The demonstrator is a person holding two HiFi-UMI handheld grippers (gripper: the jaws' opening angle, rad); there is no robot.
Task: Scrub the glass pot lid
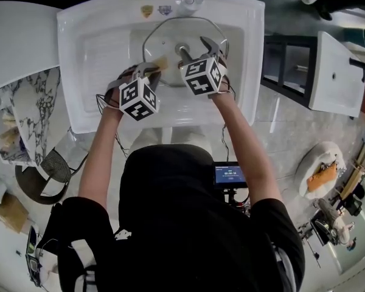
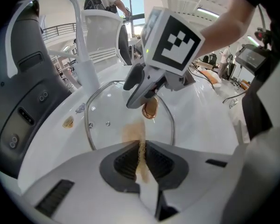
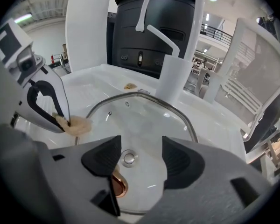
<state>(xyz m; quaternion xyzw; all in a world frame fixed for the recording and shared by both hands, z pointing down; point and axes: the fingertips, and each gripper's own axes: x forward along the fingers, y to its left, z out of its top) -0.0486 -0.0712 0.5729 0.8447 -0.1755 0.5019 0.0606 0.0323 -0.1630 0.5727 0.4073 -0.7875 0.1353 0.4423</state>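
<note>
Mid-scrub, I'd say: the left gripper (image 2: 141, 158) is clamped on a soft tan scrub pad (image 3: 79, 124), by the rim of the round steel-rimmed clear glass lid (image 3: 149, 115) lying in the glossy white basin (image 1: 97, 53). The right gripper (image 3: 141, 160) has its jaws apart over the lid's shiny copper handle (image 3: 117, 183), holding nothing. Next it should probably pinch that handle to steady the slick glass.

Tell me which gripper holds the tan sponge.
The left gripper: its jaws pinch the sponge, while the right gripper has jaws apart over the glass lid.

The sink (image 1: 97, 72) is white, the lid (image 3: 144, 120) clear with a copper knob (image 2: 150, 109), the sponge (image 3: 79, 124) tan.
</note>
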